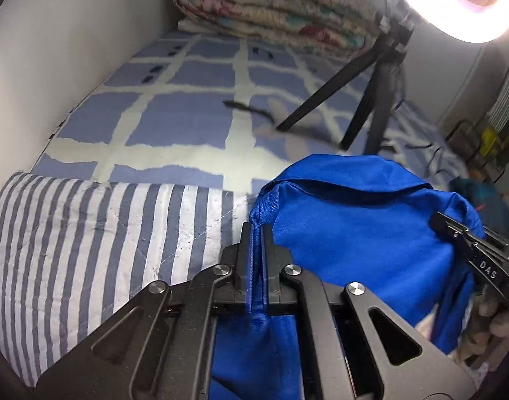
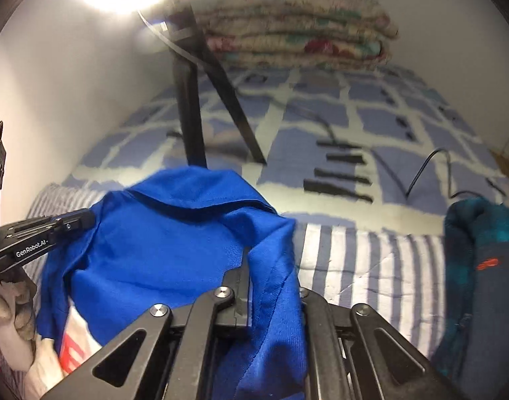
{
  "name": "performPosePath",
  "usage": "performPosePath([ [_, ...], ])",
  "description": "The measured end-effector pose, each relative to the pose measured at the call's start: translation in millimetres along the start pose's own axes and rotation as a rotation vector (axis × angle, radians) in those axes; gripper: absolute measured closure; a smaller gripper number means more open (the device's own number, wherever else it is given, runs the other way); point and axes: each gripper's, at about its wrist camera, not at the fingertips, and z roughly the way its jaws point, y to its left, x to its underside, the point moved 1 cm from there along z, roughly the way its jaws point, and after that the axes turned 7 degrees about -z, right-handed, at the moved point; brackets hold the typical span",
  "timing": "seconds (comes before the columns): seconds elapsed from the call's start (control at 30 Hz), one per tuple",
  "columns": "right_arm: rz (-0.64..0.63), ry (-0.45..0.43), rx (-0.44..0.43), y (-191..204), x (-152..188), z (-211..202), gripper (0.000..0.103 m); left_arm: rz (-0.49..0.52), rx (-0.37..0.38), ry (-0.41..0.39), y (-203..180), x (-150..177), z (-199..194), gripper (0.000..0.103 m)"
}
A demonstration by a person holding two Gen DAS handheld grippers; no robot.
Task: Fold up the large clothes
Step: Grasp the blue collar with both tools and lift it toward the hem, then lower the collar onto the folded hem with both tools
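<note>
A bright blue garment hangs bunched between both grippers above a striped quilt. My left gripper is shut on a fold of its edge, blue cloth pinched between the two fingers. In the same view the right gripper bites the garment's far side. The right wrist view shows the blue garment draped over my right gripper, which is shut on it; the cloth hides one finger. The left gripper grips the garment's left edge there.
A black tripod with a ring light stands on the blue checked bedsheet. A folded floral blanket lies at the far wall. A dark teal garment lies at the right. Black cables trail across the sheet.
</note>
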Motion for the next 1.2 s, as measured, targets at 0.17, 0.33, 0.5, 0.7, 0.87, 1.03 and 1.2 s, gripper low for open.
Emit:
performPosePath([
  [0.17, -0.007, -0.065, -0.005, 8.3, -11.0, -38.6, 0.099, -0.025, 0.056, -0.046, -4.7, -1.0, -45.3, 0.103],
  [0.33, -0.031, -0.116, -0.043, 24.2, -13.0, -89.0, 0.099, -0.054, 0.121, -0.091, -0.8, 7.6, -101.6, 0.103],
  [0.5, -0.043, -0.168, -0.088, 44.3, -1.0, -145.9, 0.099, -0.107, 0.185, -0.129, 11.0, 29.9, -162.6, 0.103],
  [0.7, -0.101, -0.197, -0.134, 75.2, 34.1, -210.6, 0.099, -0.101, 0.230, -0.152, 13.1, 75.7, -233.5, 0.103],
  [0.87, -0.143, -0.196, -0.178, 92.5, 76.4, -252.6, 0.099, -0.052, 0.222, -0.161, 10.1, 123.1, -280.6, 0.103],
  [1.03, -0.208, -0.187, -0.192, 111.9, 131.6, -293.4, 0.099, -0.022, 0.209, -0.183, 10.1, 181.8, -325.0, 0.103],
  [1.2, -0.183, -0.137, -0.205, 125.1, 196.4, -310.2, 0.099, -0.026, 0.197, -0.142, 13.7, 240.9, -345.2, 0.103],
])
